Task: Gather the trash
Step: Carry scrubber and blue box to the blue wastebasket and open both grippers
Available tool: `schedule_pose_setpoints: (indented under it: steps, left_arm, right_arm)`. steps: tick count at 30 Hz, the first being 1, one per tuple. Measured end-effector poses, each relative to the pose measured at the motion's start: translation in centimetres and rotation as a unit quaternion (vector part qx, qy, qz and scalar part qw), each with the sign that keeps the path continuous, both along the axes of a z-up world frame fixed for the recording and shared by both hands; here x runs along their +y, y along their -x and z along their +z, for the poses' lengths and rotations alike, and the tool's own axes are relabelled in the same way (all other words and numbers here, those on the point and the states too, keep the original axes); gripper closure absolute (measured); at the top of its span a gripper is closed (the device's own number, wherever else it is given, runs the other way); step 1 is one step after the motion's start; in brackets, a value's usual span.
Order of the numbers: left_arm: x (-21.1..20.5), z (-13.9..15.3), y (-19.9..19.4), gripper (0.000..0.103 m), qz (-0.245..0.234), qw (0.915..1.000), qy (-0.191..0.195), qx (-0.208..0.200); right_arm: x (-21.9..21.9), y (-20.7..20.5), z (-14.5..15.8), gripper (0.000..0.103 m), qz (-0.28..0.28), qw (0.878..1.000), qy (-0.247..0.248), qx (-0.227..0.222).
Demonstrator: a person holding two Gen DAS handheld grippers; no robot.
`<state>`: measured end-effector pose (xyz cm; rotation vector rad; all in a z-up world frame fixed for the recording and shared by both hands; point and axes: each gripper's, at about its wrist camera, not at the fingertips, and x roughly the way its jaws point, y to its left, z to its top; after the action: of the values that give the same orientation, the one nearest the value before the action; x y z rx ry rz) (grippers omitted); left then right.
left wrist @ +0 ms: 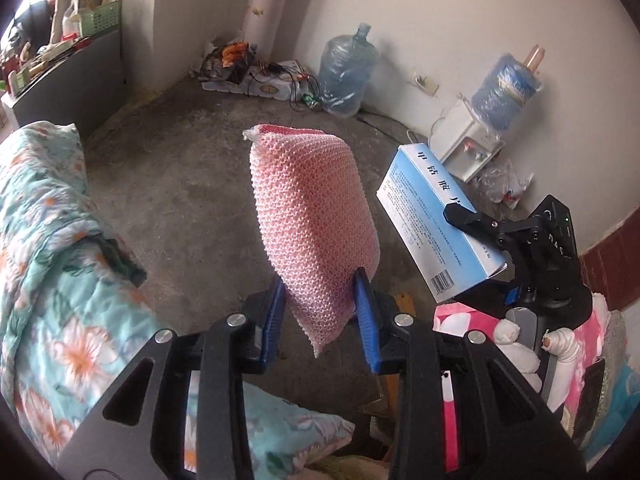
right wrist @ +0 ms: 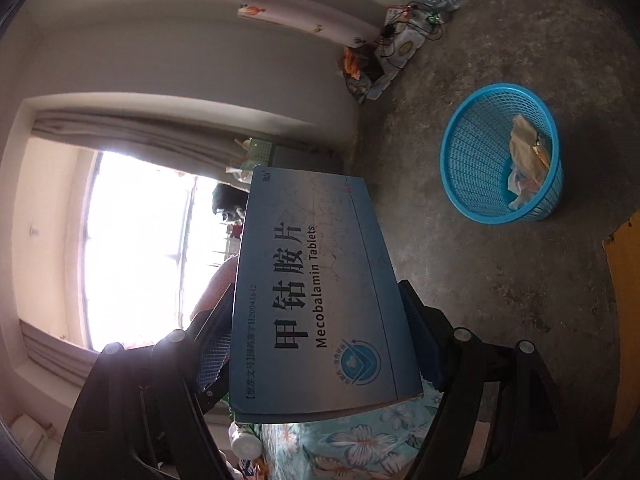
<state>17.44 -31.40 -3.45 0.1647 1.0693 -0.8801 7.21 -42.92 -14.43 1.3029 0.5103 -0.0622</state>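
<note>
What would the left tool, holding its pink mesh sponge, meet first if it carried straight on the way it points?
Probably the bare grey concrete floor: nothing else shows beyond the pink mesh sponge in the left tool, though depth is unclear.

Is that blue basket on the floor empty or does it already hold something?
Not empty: the blue basket stands upright with crumpled wrappers lying inside.

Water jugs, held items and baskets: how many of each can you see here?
Water jugs: 2, floor jug and dispenser jug
Held items: 2, pink sponge and blue medicine box
Blue baskets: 1
Total: 5
</note>
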Motion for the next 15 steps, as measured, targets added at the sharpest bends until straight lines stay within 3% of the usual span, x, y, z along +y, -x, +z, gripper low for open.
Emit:
schedule_pose_setpoints:
  steps: [6, 11, 14, 15]
  left_arm:
    - [-7.4, -5.9, -4.9, 0.071, -0.024, 0.9972, -0.064, 0.028]
    - [-12.9, -9.6, -8.8, 0.071, -0.036, 0.9954, -0.087, 0.021]
    - [-16.0, -11.5, -10.5, 0.066, -0.045, 0.9941, -0.096, 0.026]
    - [-16.8, -12.1, -11.2, 0.061, -0.04, 0.9942, -0.097, 0.025]
  right_arm:
    - [-3.6, -1.9, -4.7, 0.028, -0.036, 0.998, -0.02, 0.054]
    - [-7.5, -4.9, -7.5, 0.028, -0.06, 0.994, -0.024, 0.093]
    - [-10.4, -7.2, -8.6, 0.027, -0.07, 0.992, 0.0, 0.104]
    - [-11.4, -8.2, -9.4, 0.021, -0.071, 0.99, 0.007, 0.118]
